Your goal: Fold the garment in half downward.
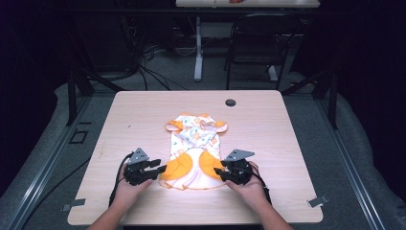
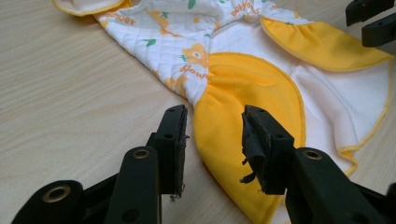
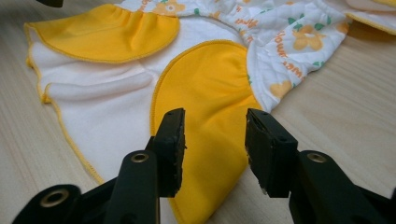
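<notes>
A small baby garment (image 1: pixel 194 148) lies flat near the middle of the desk (image 1: pixel 134 115), quilted white cloth printed with orange flowers and green leaves, with two bright orange flaps over a white frilled hem. The left tool (image 1: pixel 162 167) and right tool (image 1: pixel 216 171) sit at either flap, both with jaws spread wide, gripping nothing.

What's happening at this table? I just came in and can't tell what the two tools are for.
A person holds a two-jaw gripper in each hand over a small orange-and-white garment lying flat on the wooden table. The left gripper and right gripper sit at the garment's near end, one at each orange flap. Both have their jaws open, an orange flap lying between them; nothing is clamped or lifted yet.
</notes>
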Action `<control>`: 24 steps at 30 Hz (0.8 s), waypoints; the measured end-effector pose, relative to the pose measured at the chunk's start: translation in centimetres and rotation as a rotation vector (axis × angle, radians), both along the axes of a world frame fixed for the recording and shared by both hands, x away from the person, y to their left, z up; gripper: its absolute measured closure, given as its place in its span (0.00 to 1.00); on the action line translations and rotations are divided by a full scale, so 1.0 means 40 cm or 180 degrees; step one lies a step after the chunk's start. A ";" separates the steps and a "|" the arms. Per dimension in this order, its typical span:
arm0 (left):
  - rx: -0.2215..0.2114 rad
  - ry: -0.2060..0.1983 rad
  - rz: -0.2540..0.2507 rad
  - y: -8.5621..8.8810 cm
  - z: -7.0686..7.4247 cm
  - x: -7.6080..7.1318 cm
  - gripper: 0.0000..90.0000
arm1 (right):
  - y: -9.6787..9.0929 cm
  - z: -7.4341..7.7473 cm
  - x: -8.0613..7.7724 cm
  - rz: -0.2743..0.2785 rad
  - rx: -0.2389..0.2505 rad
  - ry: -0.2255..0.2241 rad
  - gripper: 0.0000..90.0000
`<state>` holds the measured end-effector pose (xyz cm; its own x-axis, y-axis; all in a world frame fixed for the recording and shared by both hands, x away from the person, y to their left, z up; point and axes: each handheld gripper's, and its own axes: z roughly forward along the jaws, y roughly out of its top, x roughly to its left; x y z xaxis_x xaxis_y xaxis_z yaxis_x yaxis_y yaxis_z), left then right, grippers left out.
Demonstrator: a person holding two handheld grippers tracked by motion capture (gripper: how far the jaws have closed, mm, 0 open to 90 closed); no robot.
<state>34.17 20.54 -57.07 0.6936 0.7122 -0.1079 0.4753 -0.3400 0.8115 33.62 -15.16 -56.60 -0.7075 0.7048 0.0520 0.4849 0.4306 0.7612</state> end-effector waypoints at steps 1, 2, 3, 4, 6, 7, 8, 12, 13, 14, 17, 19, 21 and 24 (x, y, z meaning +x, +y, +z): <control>-0.0005 -0.0005 0.0006 0.000 0.000 0.001 0.65 | -0.001 -0.001 0.001 0.0004 0.0001 0.0005 0.65; -0.0032 0.0002 0.0008 -0.001 0.000 0.003 0.64 | -0.003 0.000 0.002 0.0008 -0.0001 0.0013 0.66; -0.0032 0.0002 0.0008 -0.001 0.000 0.003 0.64 | -0.003 0.000 0.002 0.0008 -0.0001 0.0013 0.66; -0.0055 0.0043 0.0012 -0.005 0.004 0.012 0.63 | -0.008 0.002 0.010 0.0019 0.0028 0.0026 0.67; -0.0022 0.0029 -0.0012 -0.011 0.014 0.022 0.65 | -0.013 0.010 0.021 -0.0001 0.0053 0.0045 0.68; -0.0022 0.0029 -0.0012 -0.011 0.014 0.022 0.65 | -0.013 0.010 0.021 -0.0001 0.0053 0.0045 0.68; -0.0023 0.0015 -0.0014 -0.014 0.019 0.026 0.65 | -0.017 0.016 0.027 -0.0003 0.0055 0.0038 0.69; -0.0081 0.0074 -0.0112 -0.040 0.035 0.052 0.71 | -0.021 0.036 0.057 -0.0112 0.0185 0.0035 0.71; -0.0063 0.0080 -0.0142 -0.048 0.036 0.061 0.74 | -0.019 0.039 0.065 -0.0133 0.0151 0.0037 0.70; -0.0053 0.0081 -0.0174 -0.055 0.036 0.071 0.77 | -0.016 0.039 0.074 -0.0147 0.0169 0.0023 0.71; -0.0107 0.0120 -0.0177 -0.068 0.033 0.091 0.82 | -0.003 0.036 0.107 -0.0155 0.0166 0.0153 0.71; 0.0003 0.0106 -0.0142 -0.088 0.029 0.124 0.84 | 0.008 0.030 0.130 -0.0177 0.0241 0.0296 0.71; 0.0067 0.0114 -0.0138 -0.097 0.028 0.142 0.87 | 0.020 0.027 0.149 -0.0200 0.0233 0.0329 0.74; 0.0138 0.0111 -0.0130 -0.112 0.025 0.172 0.93 | 0.039 0.026 0.166 -0.0207 0.0103 0.0212 0.85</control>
<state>41.03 16.07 -56.09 0.7185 0.6880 -0.1023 0.4882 -0.3941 0.7787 40.28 -13.62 -55.56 -0.6544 0.7464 0.1208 0.5612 0.3723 0.7393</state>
